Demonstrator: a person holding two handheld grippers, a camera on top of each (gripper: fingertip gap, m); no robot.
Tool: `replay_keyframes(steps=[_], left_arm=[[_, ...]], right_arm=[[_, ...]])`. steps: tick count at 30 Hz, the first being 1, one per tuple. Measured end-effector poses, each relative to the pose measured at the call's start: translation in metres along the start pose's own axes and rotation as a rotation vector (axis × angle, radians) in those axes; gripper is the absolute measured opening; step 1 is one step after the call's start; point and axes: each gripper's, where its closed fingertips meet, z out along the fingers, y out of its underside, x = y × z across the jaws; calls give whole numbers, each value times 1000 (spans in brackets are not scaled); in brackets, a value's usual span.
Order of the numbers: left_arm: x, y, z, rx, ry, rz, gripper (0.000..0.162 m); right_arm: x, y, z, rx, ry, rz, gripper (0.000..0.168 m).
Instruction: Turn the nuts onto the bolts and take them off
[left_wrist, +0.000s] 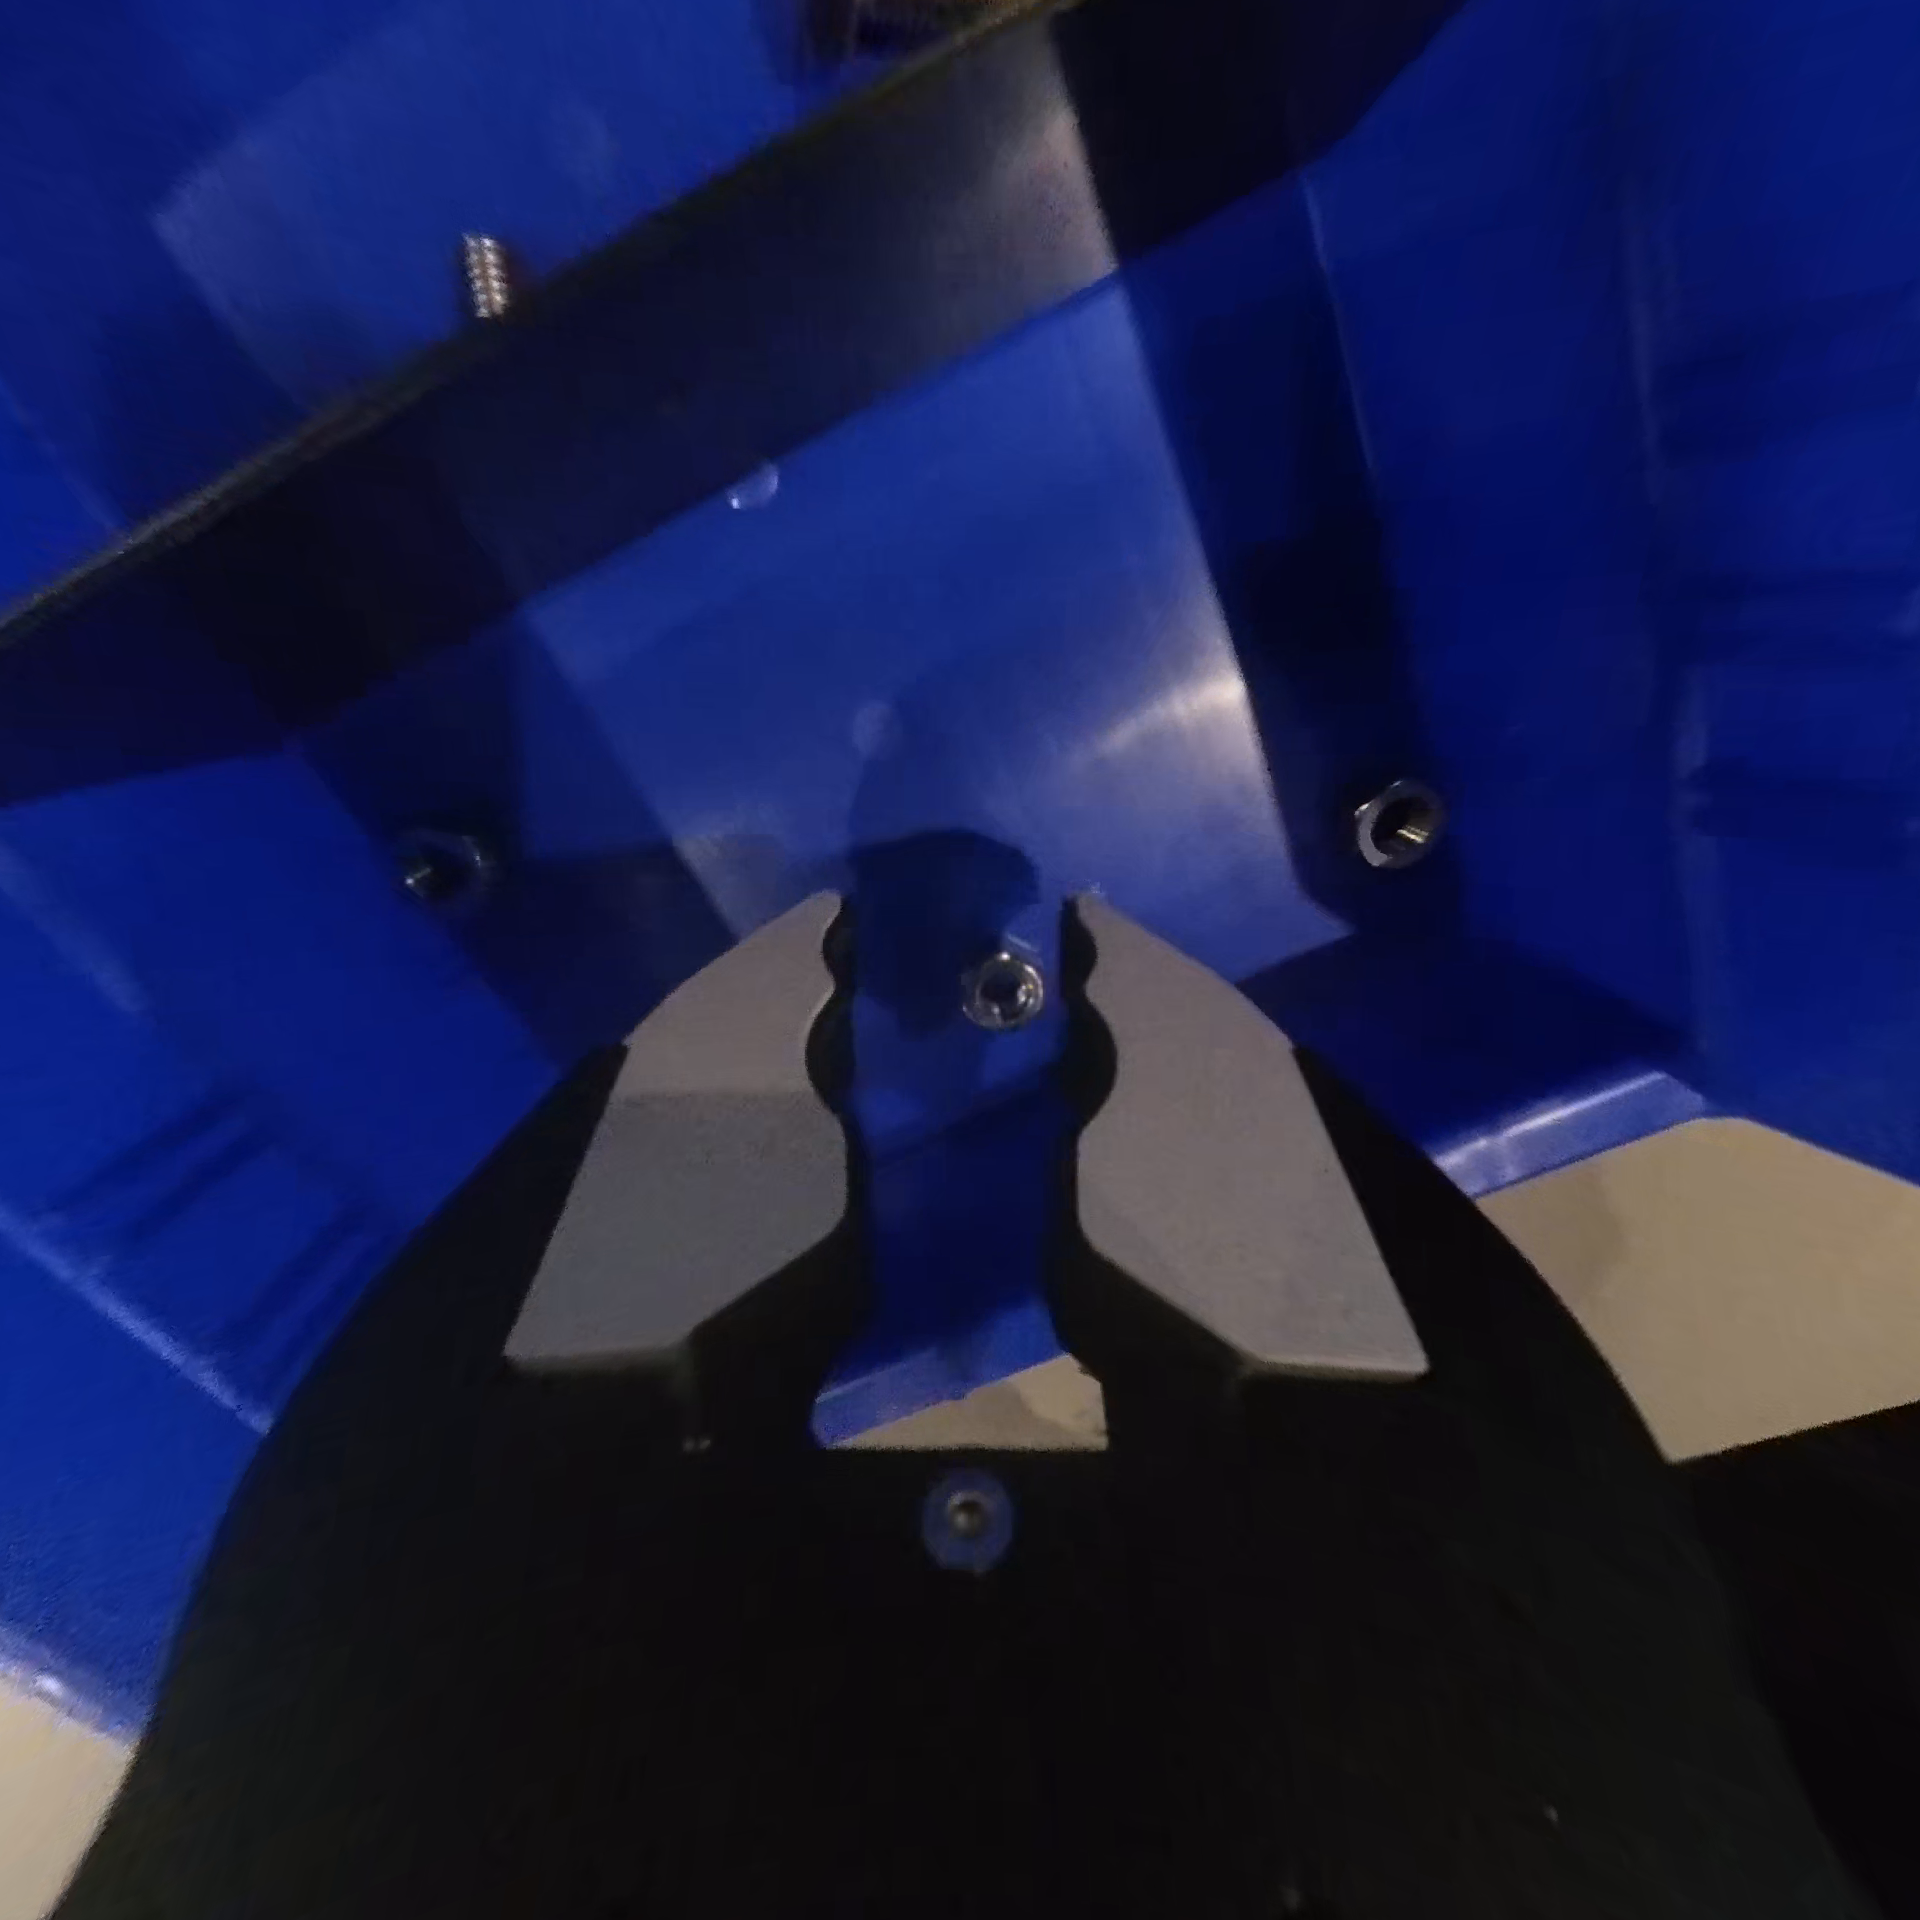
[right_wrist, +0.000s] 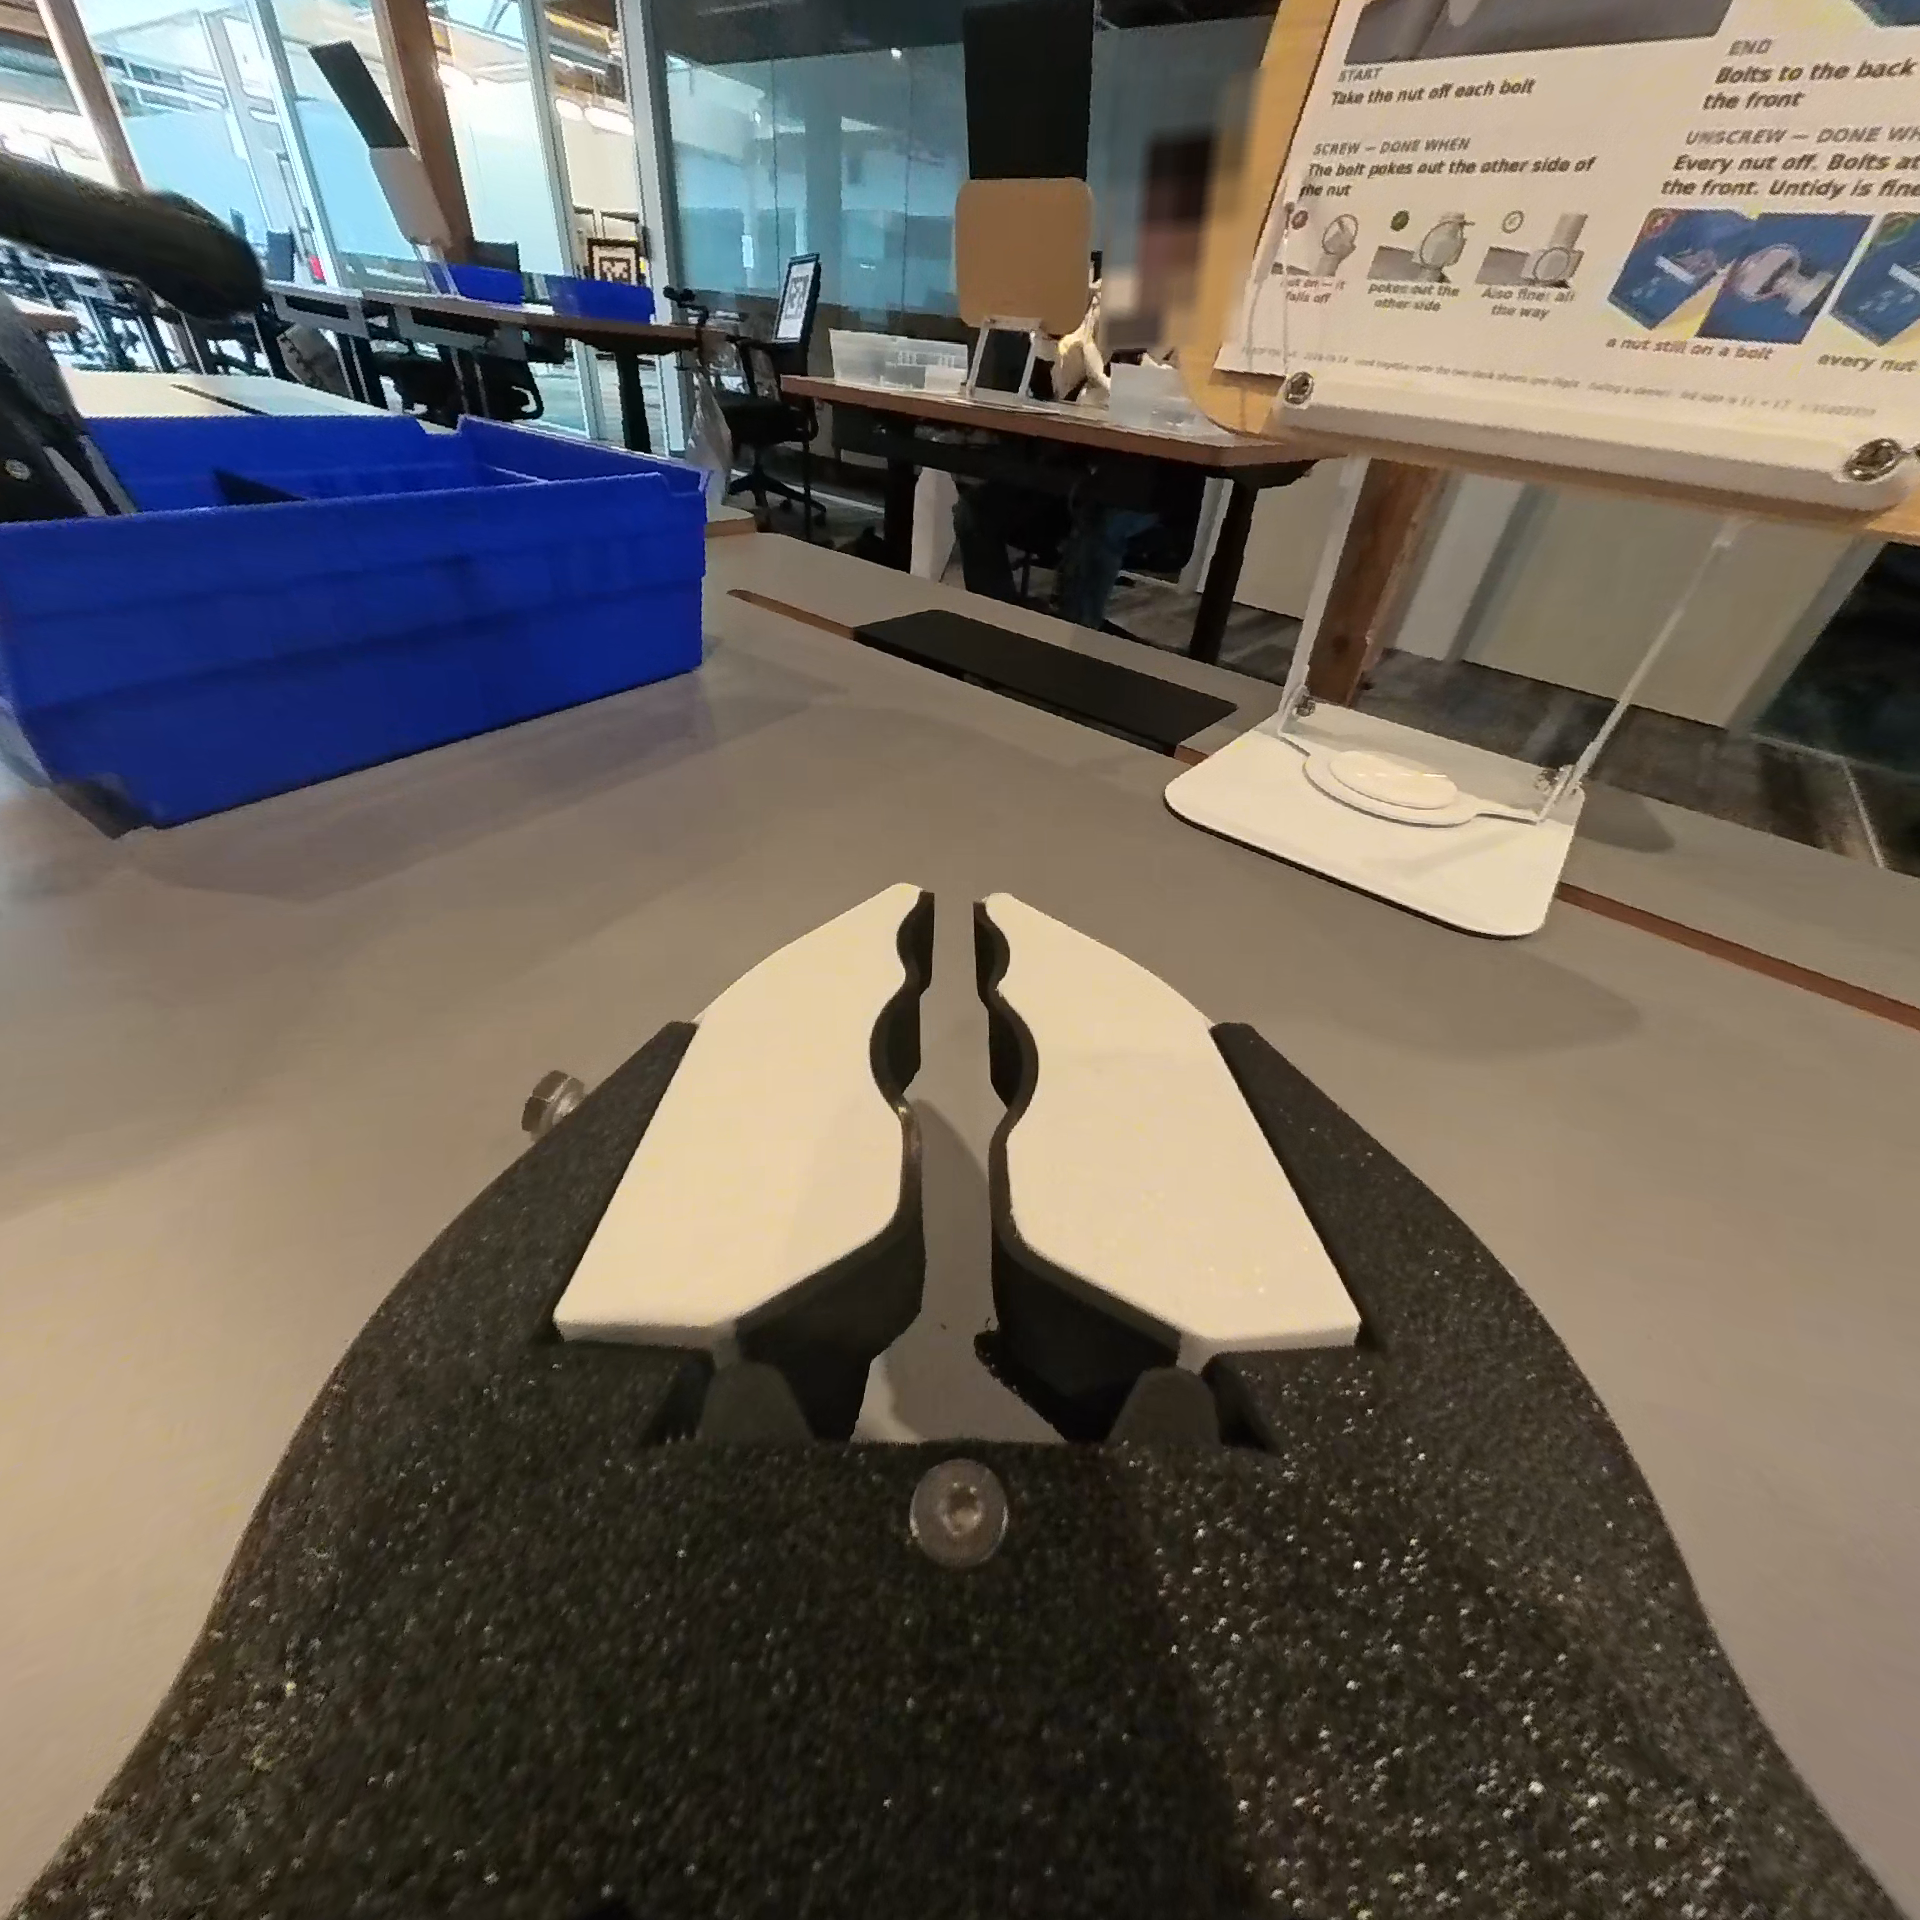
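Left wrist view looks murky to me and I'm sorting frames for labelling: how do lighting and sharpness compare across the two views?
Left wrist view: dim inside the blue bin, soft blur, a glare patch on its floor, yet the nut between the left gripper fingertips reads. Right wrist view: bright, sharp, wide-angle bending at the edges; right gripper crisp.

Left tongs (left_wrist: 951, 914) parted; right tongs (right_wrist: 951, 909) nearly closed, empty.

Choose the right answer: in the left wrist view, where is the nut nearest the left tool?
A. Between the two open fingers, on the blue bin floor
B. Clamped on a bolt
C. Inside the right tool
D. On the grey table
A: the nut lies loose on the blue bin floor between the fingers of the open left tool.
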Motion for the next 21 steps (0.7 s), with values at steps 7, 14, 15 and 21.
replay_keyframes(steps=[7, 14, 15, 21], left_arm=[[6, 11, 0, -130, -26, 18, 49], [2, 14, 2, -201, -40, 8, 32], [2, 14, 2, -205, -36, 7, 32], [5, 16, 4, -259, -26, 17, 31]], right_arm=[[-4, 1, 1, -8, -11, -16, 7], [-5, 1, 2, -10, -16, -18, 7], [-5, 1, 2, -10, -17, -19, 7], [-6, 1, 2, -12, -18, -20, 7]])
